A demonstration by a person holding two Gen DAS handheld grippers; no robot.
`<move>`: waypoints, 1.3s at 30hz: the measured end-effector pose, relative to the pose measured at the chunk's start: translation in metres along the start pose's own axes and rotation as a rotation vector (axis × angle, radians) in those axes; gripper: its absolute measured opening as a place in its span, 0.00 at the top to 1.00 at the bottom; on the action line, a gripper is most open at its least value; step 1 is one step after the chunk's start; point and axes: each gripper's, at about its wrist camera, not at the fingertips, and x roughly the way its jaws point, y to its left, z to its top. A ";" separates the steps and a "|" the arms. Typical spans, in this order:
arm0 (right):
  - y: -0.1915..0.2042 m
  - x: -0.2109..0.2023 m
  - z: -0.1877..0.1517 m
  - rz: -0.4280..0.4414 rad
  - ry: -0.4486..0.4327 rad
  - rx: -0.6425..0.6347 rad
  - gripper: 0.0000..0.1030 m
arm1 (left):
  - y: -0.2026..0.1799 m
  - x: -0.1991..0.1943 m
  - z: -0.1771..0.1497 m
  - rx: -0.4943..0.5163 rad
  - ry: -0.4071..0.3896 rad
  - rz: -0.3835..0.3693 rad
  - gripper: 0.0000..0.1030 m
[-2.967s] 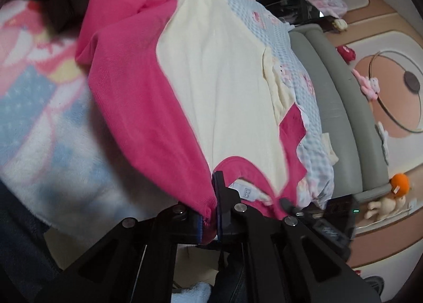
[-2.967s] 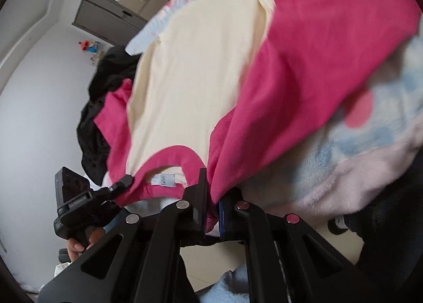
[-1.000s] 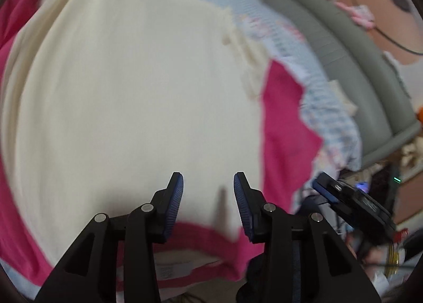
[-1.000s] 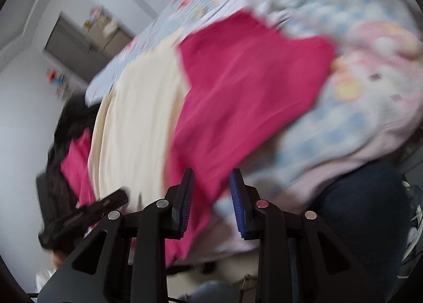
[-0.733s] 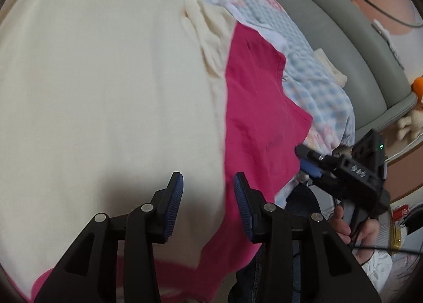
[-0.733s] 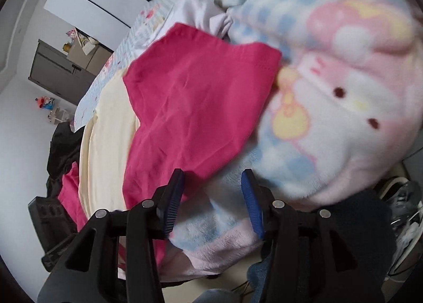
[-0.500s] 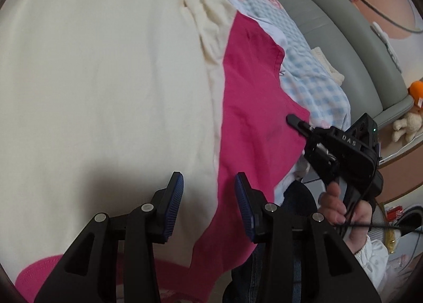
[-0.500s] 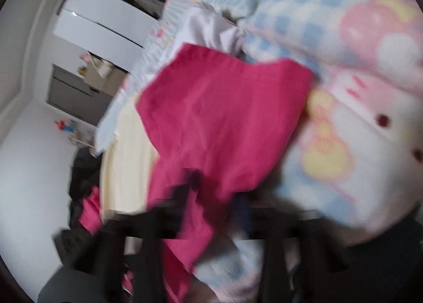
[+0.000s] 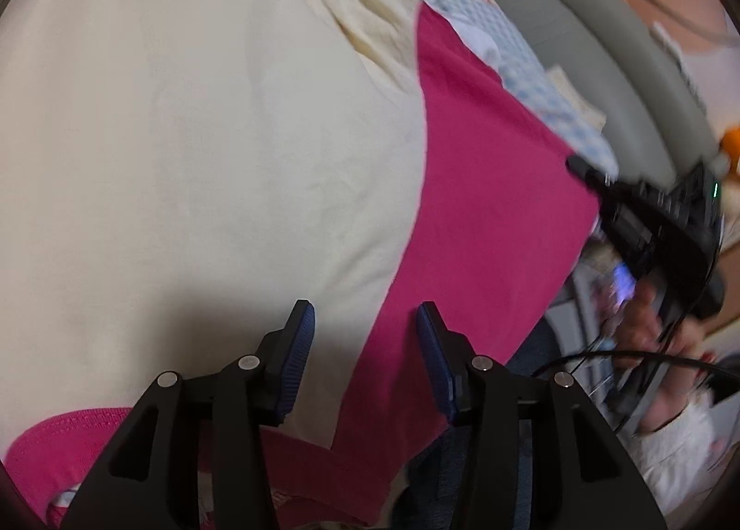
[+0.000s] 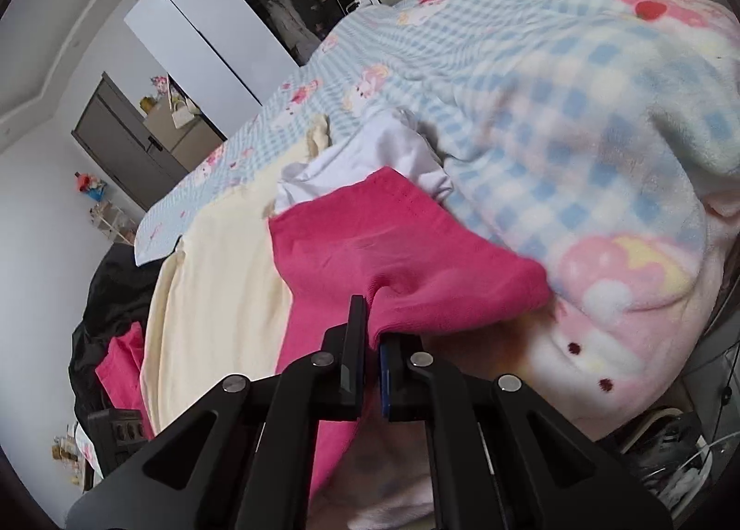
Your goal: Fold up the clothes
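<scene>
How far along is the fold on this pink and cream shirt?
Early. The shirt lies spread on the bed, unfolded. The right gripper pinches the pink sleeve, seemingly to fold it inward; the left gripper hovers open. Both sleeves and the body fold remain.

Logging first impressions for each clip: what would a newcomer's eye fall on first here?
The cream and hot-pink shirt spread across the bed fills the left wrist view, under the open left gripper. In the right wrist view, the right gripper pinches its pink sleeve beside a fluffy checked cartoon blanket.
</scene>
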 end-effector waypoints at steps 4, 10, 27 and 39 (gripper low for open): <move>0.036 -0.011 0.004 0.077 -0.038 -0.089 0.97 | 0.013 -0.027 0.009 -0.041 -0.053 -0.015 0.54; 0.156 0.012 -0.014 0.283 0.031 -0.331 0.92 | 0.052 -0.058 0.008 -0.157 -0.147 -0.036 0.52; 0.077 0.022 -0.091 0.183 0.341 -0.204 0.64 | 0.039 -0.059 0.015 -0.008 -0.143 -0.055 0.40; 0.053 0.064 -0.104 0.041 0.385 -0.206 0.70 | 0.039 -0.054 0.058 0.039 -0.263 0.497 0.42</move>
